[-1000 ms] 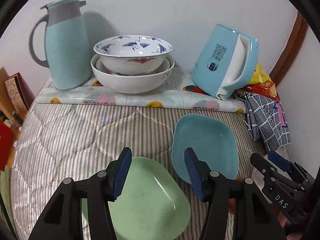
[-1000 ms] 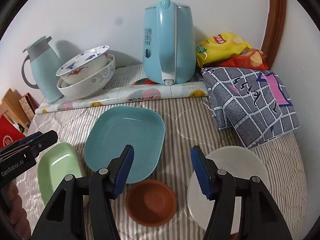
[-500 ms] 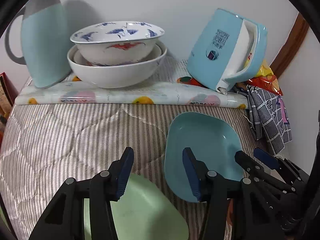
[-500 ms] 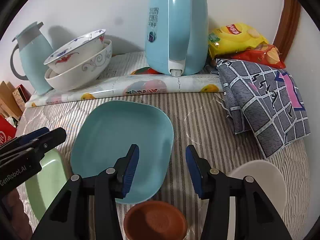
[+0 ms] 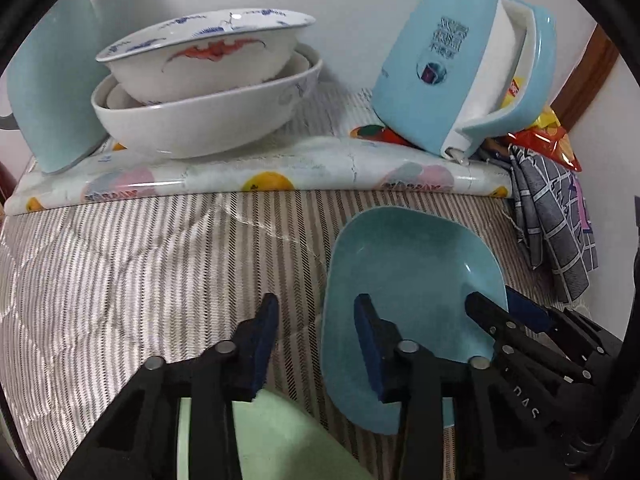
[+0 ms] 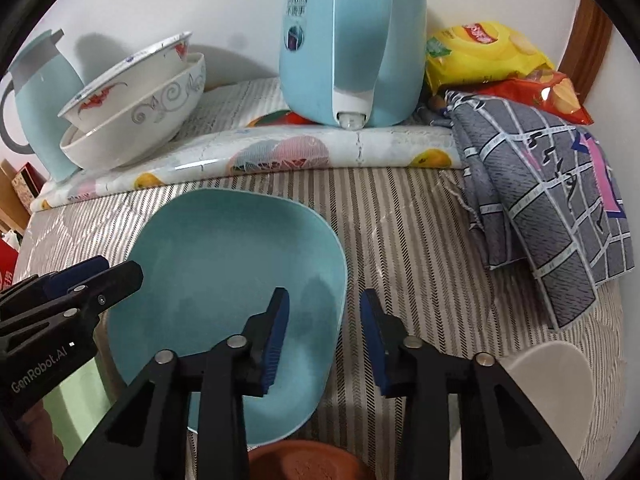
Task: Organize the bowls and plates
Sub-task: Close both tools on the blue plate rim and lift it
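Note:
A teal square plate (image 5: 412, 280) (image 6: 224, 272) lies on the striped cloth. My left gripper (image 5: 316, 344) is open, its jaws on either side of the plate's left rim. My right gripper (image 6: 324, 336) is open, its jaws on either side of the plate's right rim. A green plate (image 5: 272, 440) (image 6: 76, 392) lies under my left gripper. A brown bowl (image 6: 308, 462) and a white plate (image 6: 552, 392) lie near my right gripper. Two stacked white bowls (image 5: 208, 92) (image 6: 132, 116) stand at the back.
A light blue kettle (image 5: 464, 80) (image 6: 352, 40) and a light blue jug (image 5: 52, 92) (image 6: 40, 92) stand on a fruit-print mat (image 5: 260, 176). A grey checked cloth (image 6: 544, 208) and snack bags (image 6: 488, 52) lie at the right by the wall.
Both grippers have moved forward and lower towards the teal plate, and now each has its jaws about an opposite rim. The green, brown and white dishes have slid towards the frame bottoms.

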### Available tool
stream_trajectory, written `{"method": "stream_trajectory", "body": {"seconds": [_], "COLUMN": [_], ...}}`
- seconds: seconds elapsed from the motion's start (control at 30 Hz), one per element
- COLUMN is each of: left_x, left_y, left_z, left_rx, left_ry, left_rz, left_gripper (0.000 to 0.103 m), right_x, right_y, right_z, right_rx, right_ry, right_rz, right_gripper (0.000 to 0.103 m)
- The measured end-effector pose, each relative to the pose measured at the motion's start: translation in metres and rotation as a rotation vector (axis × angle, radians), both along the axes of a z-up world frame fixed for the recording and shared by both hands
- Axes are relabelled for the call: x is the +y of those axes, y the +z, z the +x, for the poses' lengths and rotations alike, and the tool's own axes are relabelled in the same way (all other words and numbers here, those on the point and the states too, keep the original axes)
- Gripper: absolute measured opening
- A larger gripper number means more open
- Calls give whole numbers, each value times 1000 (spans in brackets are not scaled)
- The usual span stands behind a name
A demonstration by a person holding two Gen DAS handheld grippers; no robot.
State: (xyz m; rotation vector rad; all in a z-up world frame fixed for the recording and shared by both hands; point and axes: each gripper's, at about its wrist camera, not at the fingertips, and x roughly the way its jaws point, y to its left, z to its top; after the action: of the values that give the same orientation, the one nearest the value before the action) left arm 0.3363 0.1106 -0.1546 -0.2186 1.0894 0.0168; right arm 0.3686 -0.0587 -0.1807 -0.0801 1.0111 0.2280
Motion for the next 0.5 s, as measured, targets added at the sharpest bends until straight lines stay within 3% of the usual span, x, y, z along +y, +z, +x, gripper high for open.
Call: {"method": "stream_trajectory", "body": {"seconds": [0.1, 0.17, 0.5], "left_x": [-1, -4, -12], "left_y": [-7, -10, 6], "left_z": [4, 5, -5], "left_rx": [18, 20, -40], "left_ry": [1, -11, -11], "left_rz": [-4, -1, 20], "left_gripper": [23, 10, 7], "right_x": [1, 2, -8], "right_y": [-6, -8, 7], "right_z": [5, 6, 0], "right_rx": [27, 23, -41], "right_ry": [-1, -4, -32], "right_rz": [3, -7, 31], "right_gripper": [20, 13, 7]}}
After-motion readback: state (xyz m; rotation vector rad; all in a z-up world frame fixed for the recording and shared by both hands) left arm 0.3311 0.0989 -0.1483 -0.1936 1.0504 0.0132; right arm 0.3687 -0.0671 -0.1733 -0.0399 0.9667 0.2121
